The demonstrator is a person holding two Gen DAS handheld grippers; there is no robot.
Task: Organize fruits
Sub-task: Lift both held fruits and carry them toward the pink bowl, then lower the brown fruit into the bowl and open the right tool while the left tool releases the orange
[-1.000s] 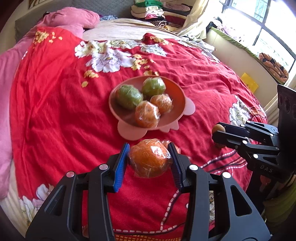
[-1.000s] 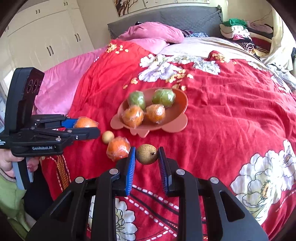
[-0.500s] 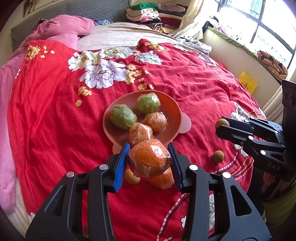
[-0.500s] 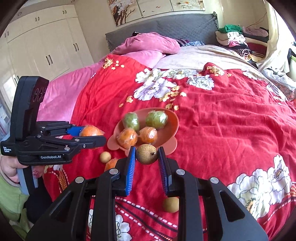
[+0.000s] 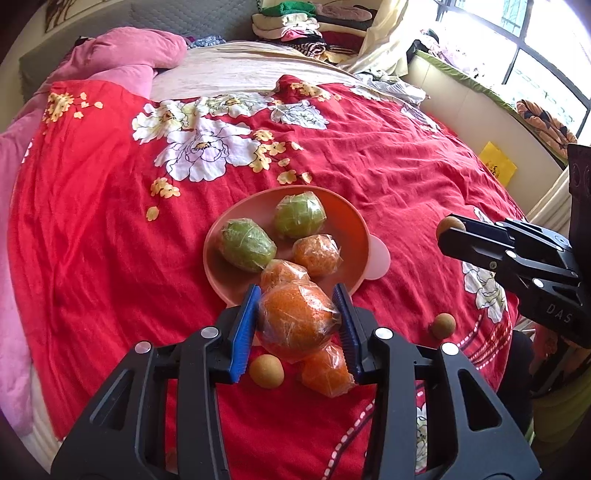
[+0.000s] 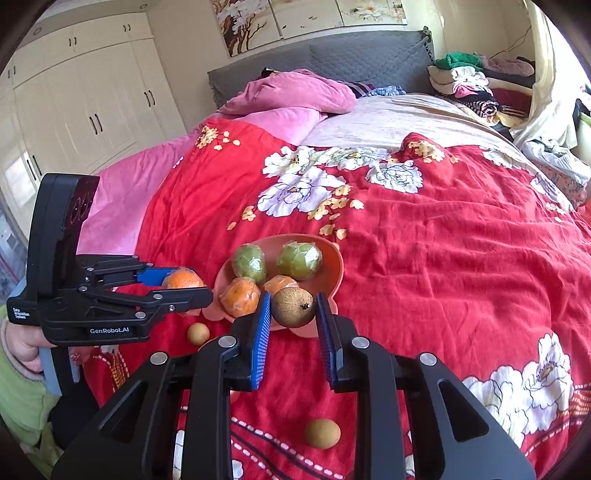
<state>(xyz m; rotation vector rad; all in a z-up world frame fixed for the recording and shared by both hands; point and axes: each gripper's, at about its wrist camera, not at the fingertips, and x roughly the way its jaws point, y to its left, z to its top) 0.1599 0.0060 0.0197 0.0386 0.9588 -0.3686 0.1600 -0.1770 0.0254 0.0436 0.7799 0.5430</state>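
My left gripper [image 5: 297, 325] is shut on a plastic-wrapped orange [image 5: 295, 317] and holds it above the bed, just in front of the pink plate [image 5: 354, 229]. The plate holds two wrapped green fruits [image 5: 245, 243] and two wrapped oranges [image 5: 317, 254]. My right gripper [image 6: 291, 325] is shut on a small brown fruit [image 6: 293, 307], raised near the plate's [image 6: 334, 273] front rim. Below on the red bedspread lie another wrapped orange [image 5: 327, 373] and two small brown fruits [image 5: 266, 371] [image 5: 442, 325]. The left gripper also shows in the right wrist view [image 6: 184, 291].
The bed has a red flowered bedspread [image 5: 369, 155], pink bedding [image 5: 122, 55] at the head and folded clothes [image 5: 295, 18] beyond. A window ledge [image 5: 480, 99] runs on the right. White wardrobes [image 6: 85, 99] stand to the left.
Both grippers have risen higher above the bed, each still holding its fruit. The plate and loose fruits now sit lower and smaller under the fingers.
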